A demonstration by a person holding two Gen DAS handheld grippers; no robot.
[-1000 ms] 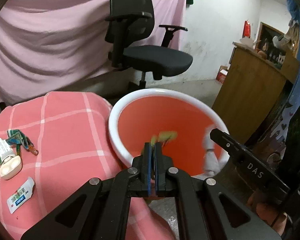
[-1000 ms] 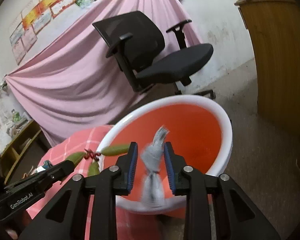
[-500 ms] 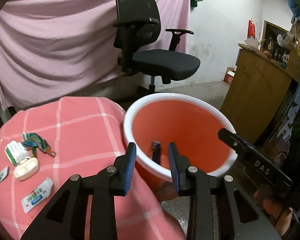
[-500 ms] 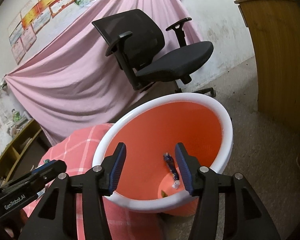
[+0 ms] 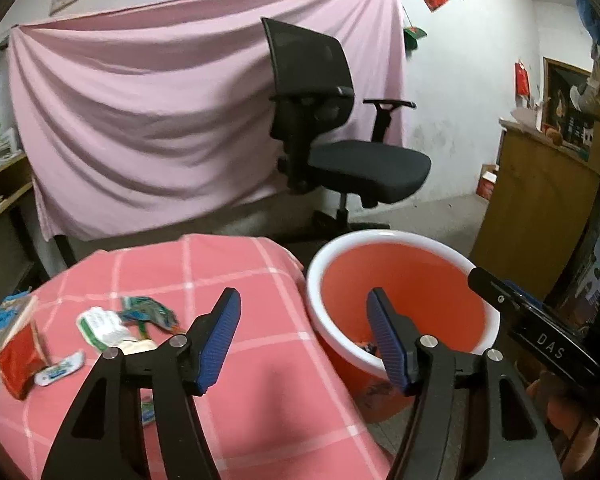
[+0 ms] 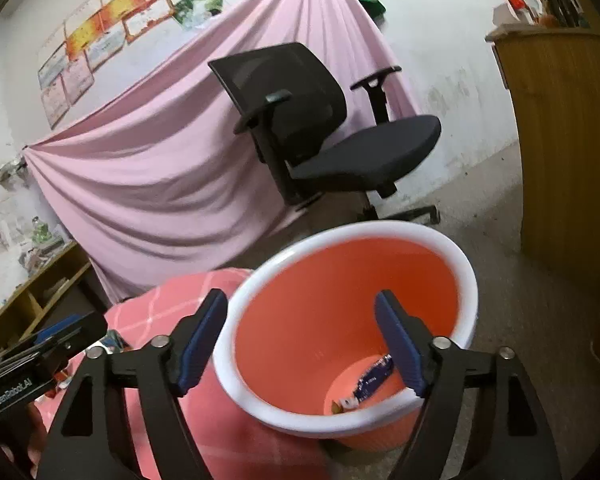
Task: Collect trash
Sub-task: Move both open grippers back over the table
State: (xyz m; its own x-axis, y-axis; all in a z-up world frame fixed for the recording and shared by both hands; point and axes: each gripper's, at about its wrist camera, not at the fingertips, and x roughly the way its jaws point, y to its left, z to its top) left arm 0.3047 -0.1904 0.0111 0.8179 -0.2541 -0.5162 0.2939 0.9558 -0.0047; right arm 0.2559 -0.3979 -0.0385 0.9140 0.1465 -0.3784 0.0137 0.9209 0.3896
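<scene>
Left gripper [image 5: 304,338]: jaws just opening, wide apart, nothing btwn; above edge of tablecloth [image 5: 260,400] next to bin.
Right gripper [image 6: 300,338]: jaws just opening, released, empty; over bin.
Bin [image 6: 364,236]: orange, white rim, beside table; wrapper [image 6: 374,376] at bottom.
Trash [image 5: 100,326]: several wrappers on cloth, left side.

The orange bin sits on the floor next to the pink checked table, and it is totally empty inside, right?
Not quite. The orange bin does sit beside the pink checked table, but it is not empty: the right wrist view shows a blue wrapper and a small white scrap lying at its bottom.
</scene>
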